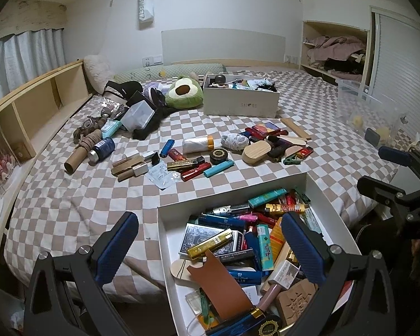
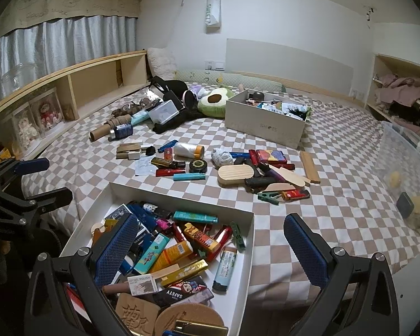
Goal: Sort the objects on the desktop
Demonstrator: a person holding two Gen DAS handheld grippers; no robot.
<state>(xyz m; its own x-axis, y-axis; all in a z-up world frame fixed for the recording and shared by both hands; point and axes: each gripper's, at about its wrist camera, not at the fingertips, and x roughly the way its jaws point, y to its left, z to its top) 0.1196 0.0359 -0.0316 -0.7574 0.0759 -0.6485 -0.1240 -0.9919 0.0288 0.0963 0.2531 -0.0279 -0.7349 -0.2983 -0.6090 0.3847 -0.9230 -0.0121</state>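
**A:** what are my claws doing right now?

**B:** both spread wide with nothing in them. My left claw [image 1: 210, 247] hangs over the white tray [image 1: 165, 224] at the near edge of the bed [image 1: 70, 210], and my right claw [image 2: 210, 252] straddles that tray's right wall [image 2: 250, 240].

**A:** and the stuff to sort?

**B:** tray's packed: lighters, a card deck [image 1: 201, 236], a teal lighter [image 2: 195, 217]. More lies loose on the checkered sheet beyond it: a light blue lighter [image 1: 218, 168], a red lighter [image 1: 195, 172], a round black tin [image 1: 219, 156], an oval wooden block [image 1: 256, 153], a green clip [image 2: 268, 197]. A shoe box [image 1: 240, 102] sits further back, beside an avocado plush [image 1: 183, 92].
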